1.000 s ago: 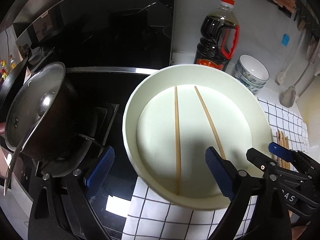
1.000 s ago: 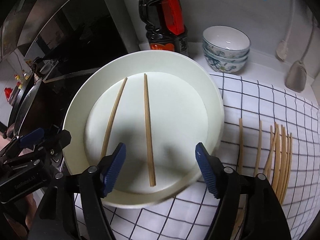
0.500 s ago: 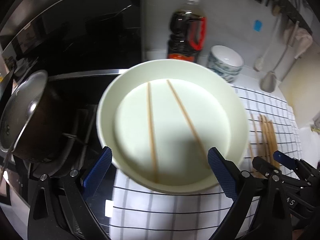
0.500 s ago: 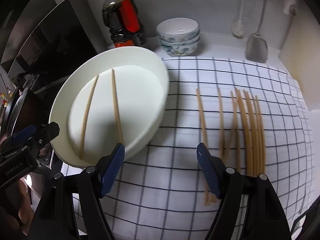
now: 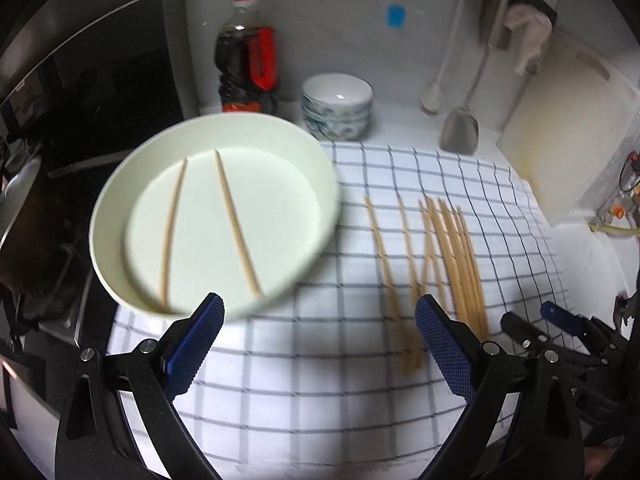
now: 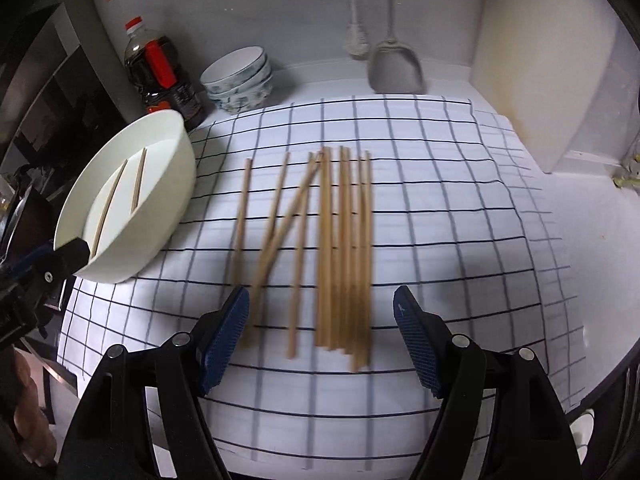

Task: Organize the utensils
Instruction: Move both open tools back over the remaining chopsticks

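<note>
At far left the white dish (image 6: 132,216) holds two chopsticks (image 6: 138,184), and to its right the loose chopsticks (image 6: 344,248) lie on the checked cloth (image 6: 460,220). Both the left gripper (image 5: 320,344) and right gripper (image 6: 320,332) are spread apart and hold nothing. For the next pick, I'd single out the outlying stick rather than the crossed ones. Only the left view shows the dish's full floor; only the right shows the sticks' near ends.

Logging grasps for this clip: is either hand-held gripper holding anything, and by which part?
Nothing. The left hand-held gripper and right hand-held gripper are both open and empty.
</note>
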{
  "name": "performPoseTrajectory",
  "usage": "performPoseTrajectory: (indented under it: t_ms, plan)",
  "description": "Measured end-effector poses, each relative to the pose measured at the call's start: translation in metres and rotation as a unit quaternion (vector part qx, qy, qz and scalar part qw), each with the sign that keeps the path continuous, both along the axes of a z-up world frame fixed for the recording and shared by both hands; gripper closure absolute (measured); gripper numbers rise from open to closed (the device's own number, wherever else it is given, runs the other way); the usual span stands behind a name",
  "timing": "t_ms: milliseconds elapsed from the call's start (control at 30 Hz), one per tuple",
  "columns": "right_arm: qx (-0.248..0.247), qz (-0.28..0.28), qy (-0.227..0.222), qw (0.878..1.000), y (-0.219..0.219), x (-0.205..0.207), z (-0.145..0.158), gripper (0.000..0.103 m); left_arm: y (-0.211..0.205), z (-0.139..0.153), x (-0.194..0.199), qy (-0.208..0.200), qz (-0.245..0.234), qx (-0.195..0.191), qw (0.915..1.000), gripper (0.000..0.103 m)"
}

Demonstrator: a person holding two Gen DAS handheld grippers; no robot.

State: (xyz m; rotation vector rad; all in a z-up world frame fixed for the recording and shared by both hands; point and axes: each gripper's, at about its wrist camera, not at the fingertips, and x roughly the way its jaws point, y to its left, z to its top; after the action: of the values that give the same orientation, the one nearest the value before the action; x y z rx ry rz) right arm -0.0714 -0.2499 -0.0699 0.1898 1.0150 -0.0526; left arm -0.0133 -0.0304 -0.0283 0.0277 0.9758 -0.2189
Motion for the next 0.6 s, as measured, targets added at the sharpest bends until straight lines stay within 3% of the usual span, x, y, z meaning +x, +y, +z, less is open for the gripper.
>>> performPoseTrajectory:
  t_ms: [300, 600]
  plan:
    - [0.014, -0.005, 0.004, 1.0, -0.063, -0.012, -0.026, 0.032, -0.047, -0.022, -0.017, 0.004, 0.031, 0.042, 0.9986, 0.008]
    - [0.01, -0.043, 0.0, 0.999, -0.069, -0.003, -0.042, 0.032, -0.056, -0.055, 0.012, -0.008, 0.029, 0.048, 0.9984, 0.008]
